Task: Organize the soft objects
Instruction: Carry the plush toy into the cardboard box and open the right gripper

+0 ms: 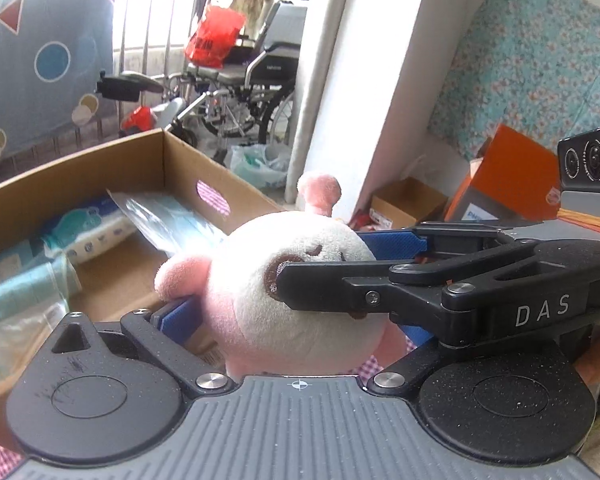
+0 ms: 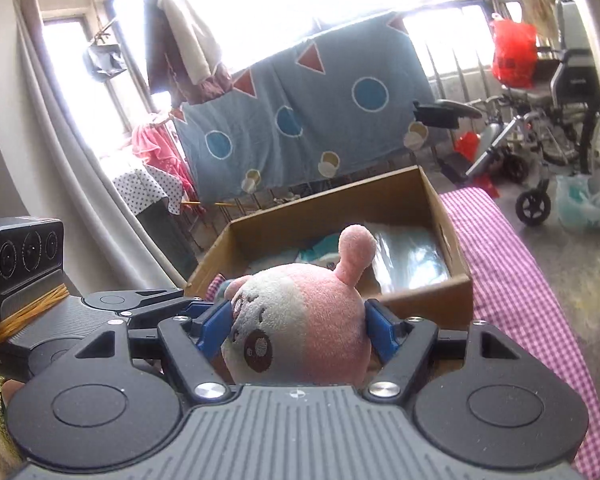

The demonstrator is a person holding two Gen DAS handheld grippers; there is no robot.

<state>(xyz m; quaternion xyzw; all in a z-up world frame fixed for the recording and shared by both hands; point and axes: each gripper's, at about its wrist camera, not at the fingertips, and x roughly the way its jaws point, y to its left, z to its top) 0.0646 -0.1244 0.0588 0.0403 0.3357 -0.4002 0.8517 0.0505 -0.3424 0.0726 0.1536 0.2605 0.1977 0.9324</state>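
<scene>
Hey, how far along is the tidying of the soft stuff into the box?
Done: soft packs already lie in the cardboard box. In hand: the pink plush toy sits pinched between the right hand-held gripper pads, with the left hand-held gripper at it too. Left: the toy is not yet inside the box.

Pink-white plush toy — gripped, tilted

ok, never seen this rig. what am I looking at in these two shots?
No robot: a person carries a two-finger gripper in each hand, each with a fisheye camera looking along its fingers. One picture is from the left gripper, the other from the right gripper. The right gripper's blue pads clamp a pink-and-white plush toy; it also sits between the left gripper's fingers, though that grip is partly hidden. Behind stands an open cardboard box holding packets, on a pink checked cloth.
</scene>
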